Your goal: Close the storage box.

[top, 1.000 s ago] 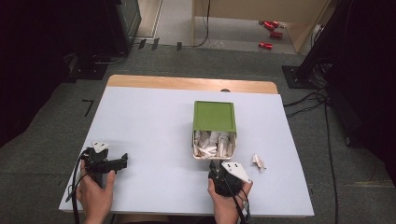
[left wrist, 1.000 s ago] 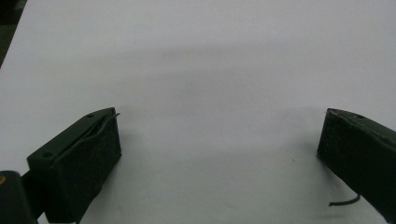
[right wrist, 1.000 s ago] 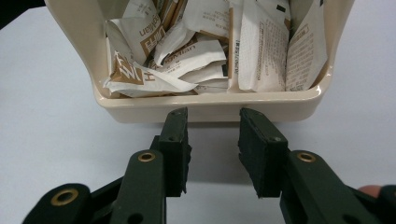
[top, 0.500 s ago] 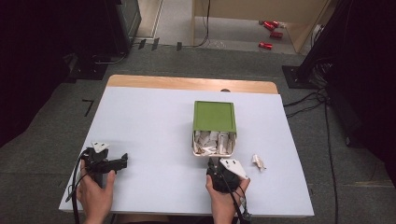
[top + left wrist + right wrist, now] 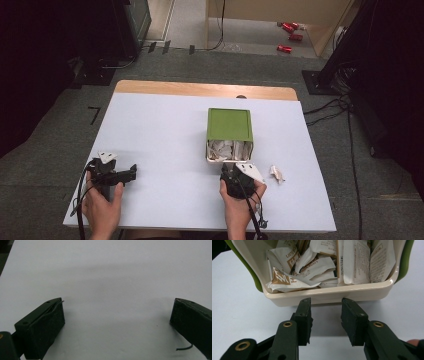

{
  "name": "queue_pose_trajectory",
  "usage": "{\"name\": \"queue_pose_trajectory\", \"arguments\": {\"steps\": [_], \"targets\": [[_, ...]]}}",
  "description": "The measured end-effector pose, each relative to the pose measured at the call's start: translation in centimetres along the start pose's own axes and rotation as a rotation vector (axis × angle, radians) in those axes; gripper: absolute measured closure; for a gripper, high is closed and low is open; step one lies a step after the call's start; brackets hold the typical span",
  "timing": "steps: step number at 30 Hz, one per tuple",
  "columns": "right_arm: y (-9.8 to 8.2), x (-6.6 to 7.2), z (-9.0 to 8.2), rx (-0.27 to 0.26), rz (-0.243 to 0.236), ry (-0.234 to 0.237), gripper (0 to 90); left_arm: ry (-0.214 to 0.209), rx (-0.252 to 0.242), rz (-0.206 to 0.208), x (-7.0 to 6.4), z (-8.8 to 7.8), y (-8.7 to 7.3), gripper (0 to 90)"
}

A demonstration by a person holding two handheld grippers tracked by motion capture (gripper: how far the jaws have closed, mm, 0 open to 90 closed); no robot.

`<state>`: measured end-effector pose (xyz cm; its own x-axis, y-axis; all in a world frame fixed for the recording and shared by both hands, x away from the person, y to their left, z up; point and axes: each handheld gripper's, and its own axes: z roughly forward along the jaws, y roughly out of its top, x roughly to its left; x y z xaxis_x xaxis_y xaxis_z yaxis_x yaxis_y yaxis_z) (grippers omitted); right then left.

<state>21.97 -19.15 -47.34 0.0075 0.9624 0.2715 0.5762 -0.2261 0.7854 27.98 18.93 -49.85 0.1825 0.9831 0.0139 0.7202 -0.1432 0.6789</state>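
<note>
Hovering at box (image 5: 329, 296) rim — right gripper (image 5: 325, 302) jaws parted, empty | left gripper (image 5: 117, 315) wide open

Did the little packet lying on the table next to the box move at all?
No. The packet lies where it did, right of the box's near corner.

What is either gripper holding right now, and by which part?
Nothing. The right gripper has open, empty jaws just short of the box of packets; the left gripper is open over bare table.
</note>
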Motion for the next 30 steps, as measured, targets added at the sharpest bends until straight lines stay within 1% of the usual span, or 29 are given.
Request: {"name": "queue_pose_trajectory", "arguments": {"steps": [7, 12, 15, 17, 20, 21, 24, 26, 27, 28, 30], "targets": [[0.3, 0.0, 0.2, 0.011, 0.011, -0.001, 59.7, 0.000, 0.000, 0.000, 0.0, 0.0, 0.0, 0.0], [0.2, 0.1, 0.2, 0.008, -0.022, 0.009, 52.1, 0.000, 0.001, 0.000, 0.0, 0.0, 0.0, 0.0], [0.2, 0.1, 0.0, -0.006, -0.063, -0.007, 47.0, 0.000, 0.000, 0.000, 0.0, 0.0, 0.0, 0.0], [0.4, 0.0, -0.4, -0.007, -0.066, 0.000, 42.3, 0.000, 0.000, 0.000, 0.0, 0.0, 0.0, 0.0], [0.8, -0.2, -0.9, -0.010, -0.072, 0.014, 40.9, 0.000, 0.000, 0.000, 0.0, 0.0, 0.0, 0.0], [0.9, -0.3, -1.0, -0.024, -0.095, 0.019, 40.2, 0.000, 0.000, 0.000, 0.0, 0.0, 0.0, 0.0], [1.3, -0.6, -1.6, -0.056, -0.129, 0.035, 40.8, 0.000, 0.000, 0.000, 0.0, 0.0, 0.0, 0.0], [1.7, -0.9, -2.0, -0.075, -0.132, 0.055, 42.2, 0.000, 0.000, 0.000, 0.0, 0.0, 0.0, 0.0], [1.8, -1.0, -2.3, -0.082, -0.136, 0.056, 42.1, 0.000, 0.000, -0.001, 0.0, 0.0, 0.0, 0.0], [2.0, -1.1, -2.5, -0.080, -0.139, 0.050, 42.6, 0.000, 0.001, 0.001, 0.0, 0.0, 0.0, 0.0], [2.4, -1.4, -2.9, -0.077, -0.133, 0.061, 42.2, 0.000, 0.000, 0.001, 0.0, 0.0, 0.0, 0.0]]}}
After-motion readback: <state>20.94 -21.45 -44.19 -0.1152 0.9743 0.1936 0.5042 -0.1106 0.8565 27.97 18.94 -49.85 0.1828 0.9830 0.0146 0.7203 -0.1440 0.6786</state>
